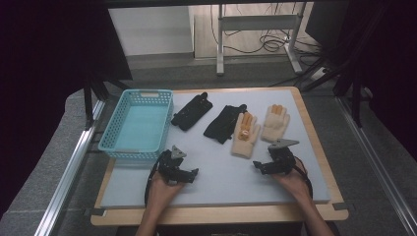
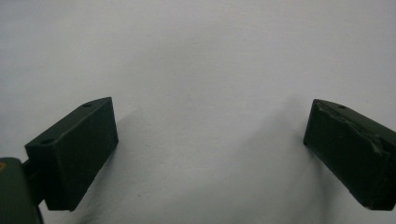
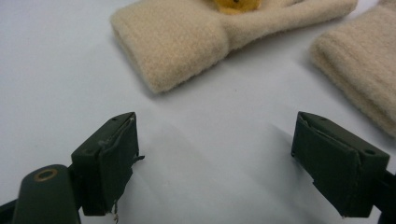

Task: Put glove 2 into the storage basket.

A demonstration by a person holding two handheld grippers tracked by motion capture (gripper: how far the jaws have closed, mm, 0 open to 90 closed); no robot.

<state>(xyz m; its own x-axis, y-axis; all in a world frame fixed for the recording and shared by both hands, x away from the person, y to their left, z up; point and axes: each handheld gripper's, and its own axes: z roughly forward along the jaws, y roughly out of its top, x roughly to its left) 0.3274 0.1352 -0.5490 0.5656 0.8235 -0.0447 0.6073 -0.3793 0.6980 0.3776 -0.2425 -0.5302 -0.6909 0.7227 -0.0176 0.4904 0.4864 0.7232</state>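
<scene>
Two cream gloves with orange fingertips lie on the pale table mat, one [image 1: 245, 135] left of the other [image 1: 275, 123]. Two black gloves [image 1: 192, 111] [image 1: 224, 123] lie further left. A light blue basket [image 1: 138, 146] stands empty at the left. My left gripper [image 1: 193, 173] rests low over the bare mat, open; in the left gripper view it [image 2: 210, 140] has nothing between its jaws. My right gripper [image 1: 257, 165] is open just short of the cream gloves. In the right gripper view it [image 3: 215, 151] faces a cream cuff [image 3: 173, 42], with the second cuff [image 3: 359, 60] to the right.
The table's wooden rim [image 1: 216, 215] runs along the front. A metal rail [image 1: 69, 172] borders the left side. Behind the table are a white desk frame [image 1: 255, 29] and loose cables [image 1: 275, 44] on the floor.
</scene>
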